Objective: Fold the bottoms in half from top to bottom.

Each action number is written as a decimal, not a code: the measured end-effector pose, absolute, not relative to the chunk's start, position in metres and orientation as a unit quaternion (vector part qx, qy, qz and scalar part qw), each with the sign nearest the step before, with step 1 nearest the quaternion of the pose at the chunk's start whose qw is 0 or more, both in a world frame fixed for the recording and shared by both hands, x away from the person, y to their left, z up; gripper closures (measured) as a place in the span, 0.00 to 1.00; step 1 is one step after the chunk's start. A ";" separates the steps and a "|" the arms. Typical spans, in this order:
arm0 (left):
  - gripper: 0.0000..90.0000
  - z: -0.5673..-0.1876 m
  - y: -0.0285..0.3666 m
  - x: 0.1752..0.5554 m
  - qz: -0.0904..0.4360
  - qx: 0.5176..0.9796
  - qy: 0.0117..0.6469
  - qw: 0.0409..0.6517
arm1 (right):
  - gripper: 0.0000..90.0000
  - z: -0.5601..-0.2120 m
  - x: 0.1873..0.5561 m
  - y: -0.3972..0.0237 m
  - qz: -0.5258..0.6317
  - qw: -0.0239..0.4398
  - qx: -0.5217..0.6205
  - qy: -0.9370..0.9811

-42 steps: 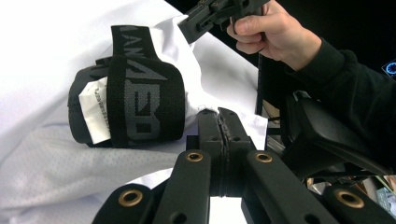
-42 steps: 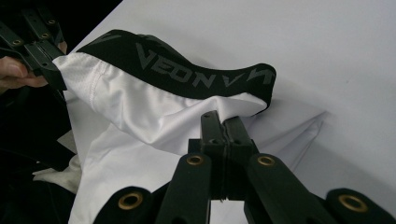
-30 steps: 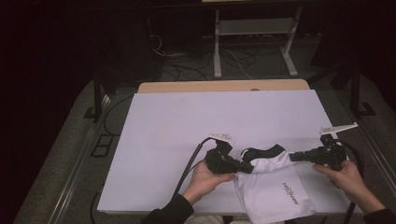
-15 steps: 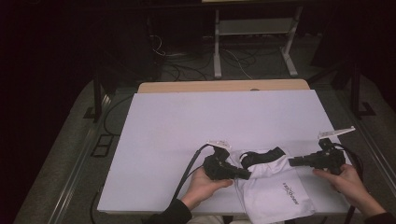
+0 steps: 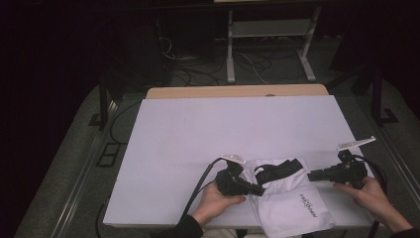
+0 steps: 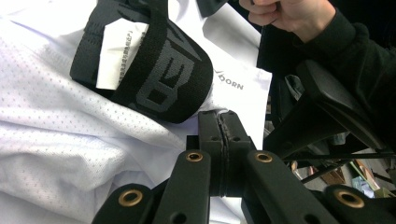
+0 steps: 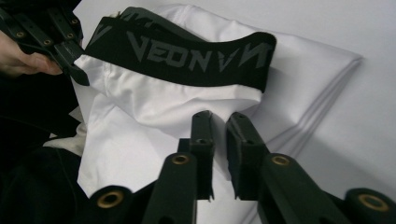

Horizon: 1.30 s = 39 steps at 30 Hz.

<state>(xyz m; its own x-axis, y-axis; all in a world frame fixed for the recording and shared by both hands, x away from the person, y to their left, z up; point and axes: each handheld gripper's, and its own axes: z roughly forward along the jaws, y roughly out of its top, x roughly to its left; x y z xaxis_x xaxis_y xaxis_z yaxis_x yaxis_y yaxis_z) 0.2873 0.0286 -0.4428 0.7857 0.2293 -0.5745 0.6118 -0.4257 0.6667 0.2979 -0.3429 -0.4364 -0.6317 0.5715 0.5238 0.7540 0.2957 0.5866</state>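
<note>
**A:** Where do the white shorts (image 5: 289, 198) sit?

**B:** At the near edge of the counter (image 5: 208, 134), between the two hands, with the legs running toward the person. The black waistband (image 5: 277, 169) is the far end.

**A:** How will they handle?

**B:** Light and limp, I'd judge. In the left gripper view the fabric is a thin, perforated mesh (image 6: 70, 140) that lies in soft folds, so it will sag and drape rather than hold any shape. It looks smooth too, so a shallow pinch may slide off. Nothing fragile about it.

**A:** What are the grippers doing?

**B:** The left gripper (image 5: 258, 189) has its jaws pressed together at the edge of the shorts, just below the waistband. They probably pinch a fold of the white cloth, though the contact is hard to make out. The right gripper (image 5: 311, 175) has just been opening. Its jaws stand a narrow gap apart above the cloth with nothing between them.

**A:** Best place to take hold?

**B:** The elastic waistband. It is thicker and firmer than the mesh and gives the jaws a proper bite. The side seams would be second best.
</note>
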 end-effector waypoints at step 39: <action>0.98 -0.452 0.031 0.287 -0.211 0.814 0.264 0.473 | 0.52 -0.435 0.371 -0.295 -0.354 0.134 -0.439 -0.815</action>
<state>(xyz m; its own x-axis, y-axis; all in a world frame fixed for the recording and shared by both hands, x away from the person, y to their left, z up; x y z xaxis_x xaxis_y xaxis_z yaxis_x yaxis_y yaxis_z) 0.2871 0.0314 -0.4515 0.7717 0.2294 -0.5932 0.6289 -0.4142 0.6579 0.3714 -0.2955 -0.4352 -0.5787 0.6210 0.5287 0.8102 0.3640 0.4593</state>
